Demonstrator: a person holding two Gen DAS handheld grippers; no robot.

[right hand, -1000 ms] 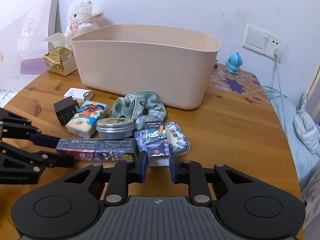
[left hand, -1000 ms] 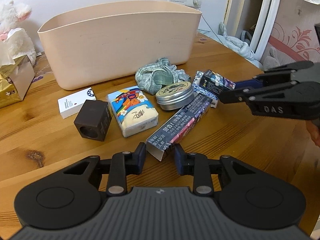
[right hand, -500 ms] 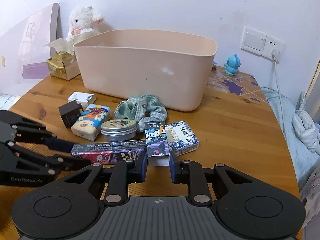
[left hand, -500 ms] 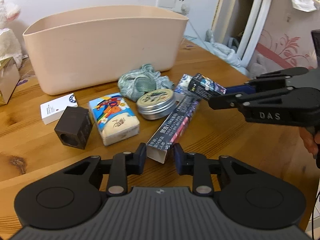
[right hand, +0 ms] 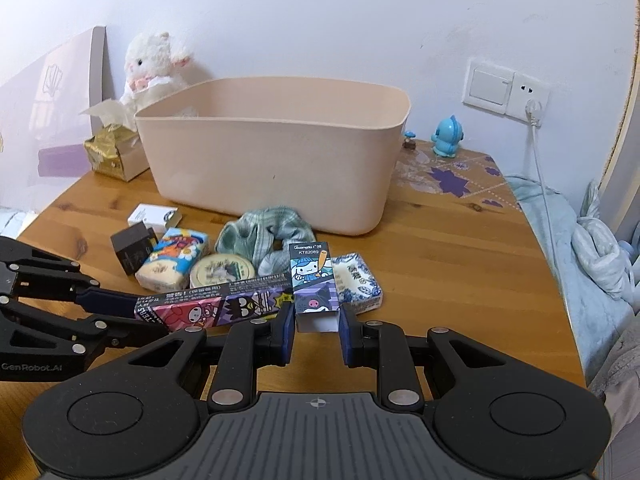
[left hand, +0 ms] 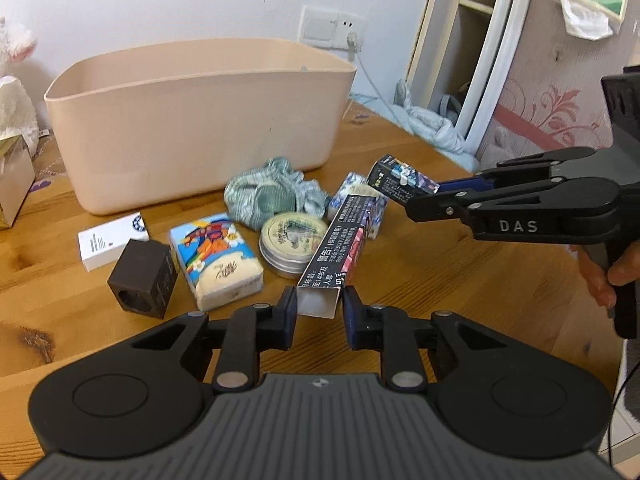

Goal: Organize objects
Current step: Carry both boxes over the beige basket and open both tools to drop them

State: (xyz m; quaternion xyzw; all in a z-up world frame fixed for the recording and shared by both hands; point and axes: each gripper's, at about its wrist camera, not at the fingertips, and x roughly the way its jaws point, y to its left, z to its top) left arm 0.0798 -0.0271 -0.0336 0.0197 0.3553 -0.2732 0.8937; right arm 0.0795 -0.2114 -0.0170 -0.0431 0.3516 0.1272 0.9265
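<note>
My left gripper (left hand: 319, 307) is shut on the end of a long cartoon-printed box (left hand: 340, 246), held above the table; the box also shows in the right wrist view (right hand: 216, 310). My right gripper (right hand: 316, 322) is shut on a small cartoon box (right hand: 314, 284), also lifted; it shows in the left wrist view (left hand: 400, 178). A large empty beige bin (right hand: 276, 152) stands behind the pile. On the table lie a round tin (left hand: 292, 246), a green checked cloth (left hand: 272, 196), a tissue pack (left hand: 216, 258), a black cube (left hand: 144, 278), a white card box (left hand: 112, 240) and a blue-white pack (right hand: 356, 280).
A gold tissue box (right hand: 114, 152) and a white plush lamb (right hand: 154, 68) stand left of the bin. A blue figurine (right hand: 446, 136) sits at the back right by the wall socket (right hand: 504, 90). The table's right edge (right hand: 560, 280) borders bedding.
Both grippers have risen with their boxes and drawn back from the pile; the bin's open top now shows more. The objects on the table have not moved.
</note>
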